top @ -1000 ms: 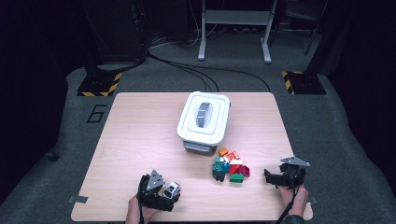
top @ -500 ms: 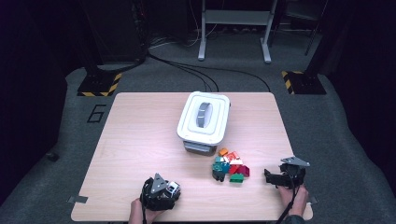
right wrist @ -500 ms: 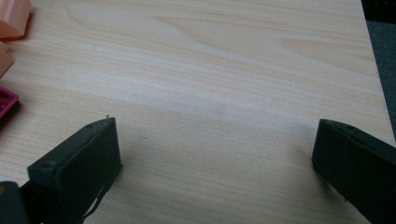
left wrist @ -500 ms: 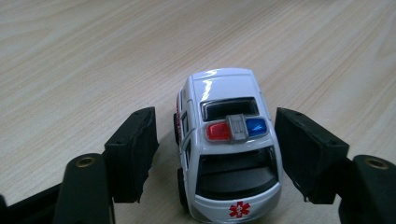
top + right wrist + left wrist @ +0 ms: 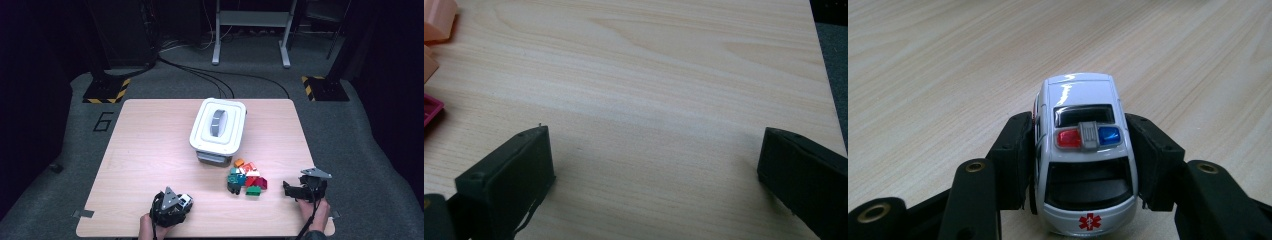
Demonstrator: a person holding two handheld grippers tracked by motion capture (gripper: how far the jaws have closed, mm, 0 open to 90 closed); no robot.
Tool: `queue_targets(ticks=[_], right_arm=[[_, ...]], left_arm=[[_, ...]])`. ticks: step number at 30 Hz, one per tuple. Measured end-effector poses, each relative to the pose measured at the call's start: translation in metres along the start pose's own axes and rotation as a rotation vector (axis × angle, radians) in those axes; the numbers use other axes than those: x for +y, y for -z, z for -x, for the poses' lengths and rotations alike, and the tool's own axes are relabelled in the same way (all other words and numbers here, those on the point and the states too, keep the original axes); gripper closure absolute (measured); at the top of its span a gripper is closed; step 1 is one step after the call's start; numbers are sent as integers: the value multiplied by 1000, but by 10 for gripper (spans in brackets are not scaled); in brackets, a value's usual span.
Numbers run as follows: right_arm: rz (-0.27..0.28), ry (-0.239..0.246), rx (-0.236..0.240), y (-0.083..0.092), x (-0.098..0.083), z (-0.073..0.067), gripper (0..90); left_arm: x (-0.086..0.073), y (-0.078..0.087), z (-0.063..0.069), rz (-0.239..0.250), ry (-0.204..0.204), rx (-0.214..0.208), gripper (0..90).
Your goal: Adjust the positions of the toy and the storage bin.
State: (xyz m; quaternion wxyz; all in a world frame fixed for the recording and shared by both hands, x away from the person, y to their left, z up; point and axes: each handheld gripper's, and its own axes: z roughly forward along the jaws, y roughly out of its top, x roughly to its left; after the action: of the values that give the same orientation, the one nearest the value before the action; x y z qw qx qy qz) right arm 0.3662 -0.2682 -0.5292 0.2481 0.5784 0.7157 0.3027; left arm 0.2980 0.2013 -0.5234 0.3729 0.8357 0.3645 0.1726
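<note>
A white toy ambulance car (image 5: 1080,95) with a red and blue light bar stands on the wooden table (image 5: 150,140) near its front left edge (image 5: 185,200). My left gripper (image 5: 1080,125) has just been closing its jaws. Both black pads (image 5: 1015,155) now press on the car's sides. In the high view the left gripper (image 5: 179,204) sits low over the table in a person's hand. My right gripper (image 5: 289,190) rests near the front right edge. Its jaws stand wide apart over bare wood (image 5: 654,145), with nothing between them.
A white lidded box (image 5: 218,125) with a grey handle stands in the middle of the table. A pile of several coloured bricks (image 5: 247,177) lies just in front of it, left of the right gripper. Pink and orange bricks (image 5: 434,30) lie left of its jaws.
The left gripper's jaws have closed in from wide open until they meet the toy car's sides, and the hand has shifted slightly to the right. The right gripper has stayed still.
</note>
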Motion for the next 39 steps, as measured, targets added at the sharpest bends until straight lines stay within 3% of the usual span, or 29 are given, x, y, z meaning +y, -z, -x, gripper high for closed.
queue_targets(ticks=[9, 19, 27, 39], right_arm=[[0, 0, 0, 0, 0, 0, 6], [-1, -1, 1, 0, 0, 0, 7], [-5, -7, 0, 0, 0, 0, 6], [-3, -12, -2, 0, 0, 0, 7]], left_arm=[[3, 15, -6, 54, 10, -1, 479], [14, 46, -17, 163, 32, 27, 479], [12, 66, -43, 168, 67, 70, 479], [-5, 83, -79, 154, 120, 176, 479]])
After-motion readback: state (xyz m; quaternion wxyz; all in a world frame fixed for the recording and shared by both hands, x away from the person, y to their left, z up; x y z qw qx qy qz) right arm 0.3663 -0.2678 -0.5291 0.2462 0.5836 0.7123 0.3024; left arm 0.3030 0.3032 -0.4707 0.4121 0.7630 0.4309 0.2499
